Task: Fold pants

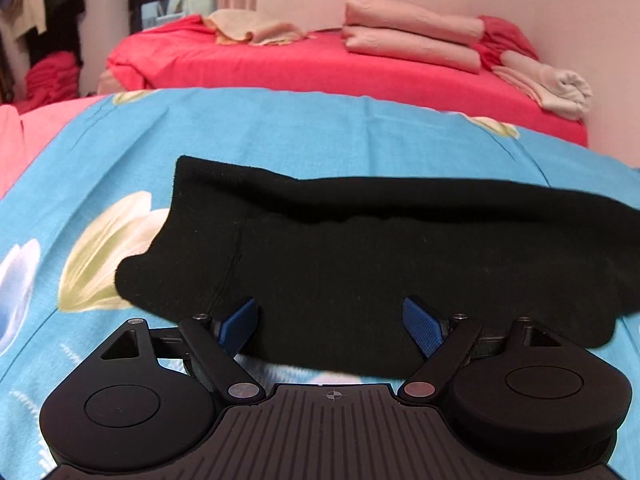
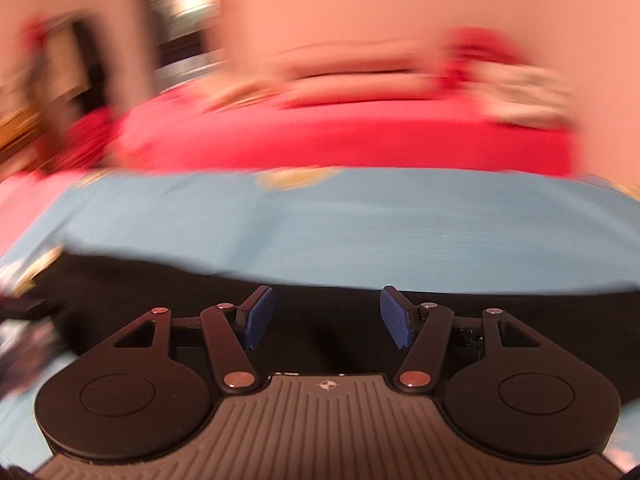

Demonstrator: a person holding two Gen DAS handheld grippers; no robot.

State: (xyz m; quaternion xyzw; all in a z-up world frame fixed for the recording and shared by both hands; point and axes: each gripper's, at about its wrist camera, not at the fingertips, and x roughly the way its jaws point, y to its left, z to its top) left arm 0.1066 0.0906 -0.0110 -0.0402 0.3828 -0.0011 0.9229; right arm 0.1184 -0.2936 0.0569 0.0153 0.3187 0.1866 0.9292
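While fuzzy black pants (image 1: 360, 264) lie folded | left tool (image 1: 332, 326) agape | right tool (image 2: 328, 318) agape

It was a home bedroom: a bed in a red sheet (image 1: 320, 68), folded pink bedding (image 1: 412, 36), clothes hanging (image 1: 44, 4) at the left.

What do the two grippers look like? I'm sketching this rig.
Left gripper and right gripper match: matte black, ribbed centre plate with a small crosshair mark, round black housings either side, silver pivot screws, and textured blue fingertips. No cables or sleeves visible.
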